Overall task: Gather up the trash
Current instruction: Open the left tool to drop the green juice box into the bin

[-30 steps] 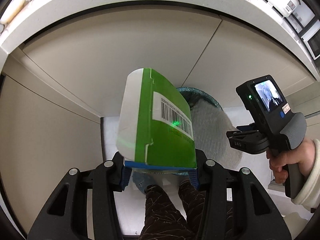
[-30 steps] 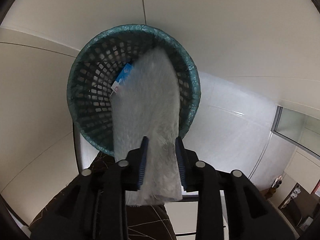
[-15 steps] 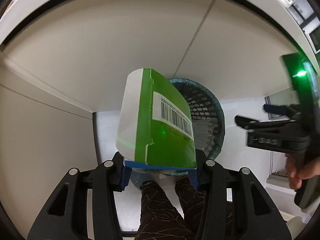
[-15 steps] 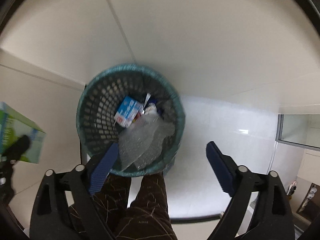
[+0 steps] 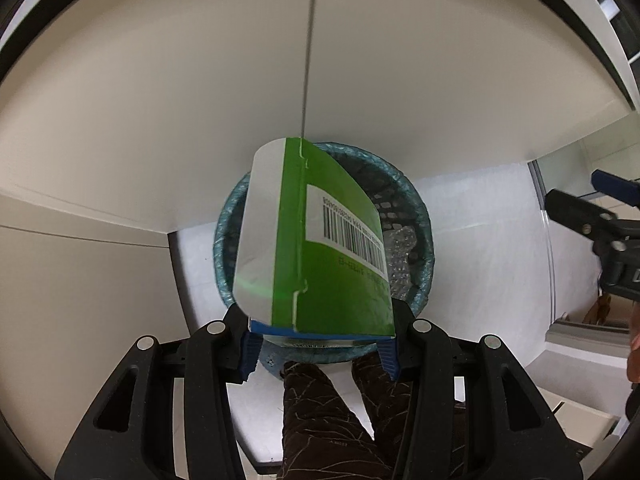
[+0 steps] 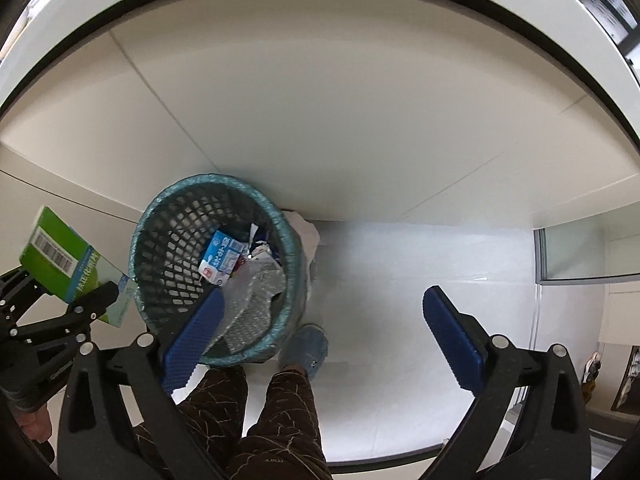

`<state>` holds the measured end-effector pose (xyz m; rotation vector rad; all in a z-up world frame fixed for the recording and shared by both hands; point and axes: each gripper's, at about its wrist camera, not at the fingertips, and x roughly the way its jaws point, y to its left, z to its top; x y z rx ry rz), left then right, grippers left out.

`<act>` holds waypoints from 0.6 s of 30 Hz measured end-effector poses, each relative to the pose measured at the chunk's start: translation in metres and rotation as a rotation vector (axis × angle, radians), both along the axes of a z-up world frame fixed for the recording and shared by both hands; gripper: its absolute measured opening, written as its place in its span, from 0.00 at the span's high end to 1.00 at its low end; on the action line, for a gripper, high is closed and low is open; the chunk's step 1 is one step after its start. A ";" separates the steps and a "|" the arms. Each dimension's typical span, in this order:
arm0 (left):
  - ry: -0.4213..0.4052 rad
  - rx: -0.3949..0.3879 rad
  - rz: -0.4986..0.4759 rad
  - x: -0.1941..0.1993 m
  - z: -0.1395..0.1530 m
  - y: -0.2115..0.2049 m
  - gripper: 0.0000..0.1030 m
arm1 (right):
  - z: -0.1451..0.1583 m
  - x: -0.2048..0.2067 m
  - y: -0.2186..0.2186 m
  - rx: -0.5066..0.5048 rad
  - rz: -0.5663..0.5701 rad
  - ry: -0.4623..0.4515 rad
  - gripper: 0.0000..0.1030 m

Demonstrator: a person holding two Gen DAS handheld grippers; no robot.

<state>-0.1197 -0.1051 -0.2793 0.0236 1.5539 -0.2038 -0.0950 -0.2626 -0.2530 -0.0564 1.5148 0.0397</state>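
Note:
My left gripper (image 5: pixel 320 348) is shut on a green and white carton (image 5: pixel 320 248) with a barcode, which hangs straight over the teal mesh bin (image 5: pixel 420 208). The same carton (image 6: pixel 60 260) shows at the left edge of the right wrist view, beside the bin (image 6: pixel 160 248). My right gripper (image 6: pixel 324 332) has its jaws opening wide with nothing between them, up and to the right of the bin. Inside the bin lie a sheet of bubble wrap (image 6: pixel 248 300), a small blue and white milk carton (image 6: pixel 222 260) and other scraps.
The bin stands on a white floor (image 6: pixel 400 280) against cream cabinet fronts (image 6: pixel 320 120). The person's legs in dark patterned trousers (image 6: pixel 260 420) and a blue slipper (image 6: pixel 306 346) stand just in front of it. A glass panel (image 6: pixel 580 252) is at the right.
My right gripper let go of the bubble wrap, which dropped into the bin, then opened wide and rose away to the right. My left gripper carried the green carton over the bin.

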 end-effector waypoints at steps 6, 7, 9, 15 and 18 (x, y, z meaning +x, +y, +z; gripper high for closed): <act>-0.017 0.039 0.010 -0.006 -0.009 -0.006 0.39 | 0.006 0.000 -0.015 -0.003 -0.012 -0.019 0.07; -0.023 0.042 0.020 -0.007 -0.008 -0.004 0.36 | 0.007 0.001 -0.016 -0.005 -0.015 -0.024 0.07; -0.041 0.049 0.046 -0.006 -0.001 0.002 0.23 | 0.011 0.001 -0.018 -0.001 -0.020 -0.037 0.07; -0.121 0.022 0.148 -0.006 0.051 0.021 0.06 | 0.055 0.003 -0.015 0.060 -0.020 -0.147 0.07; -0.163 0.006 0.184 -0.008 0.092 0.030 0.06 | 0.093 0.002 -0.006 0.065 0.003 -0.213 0.07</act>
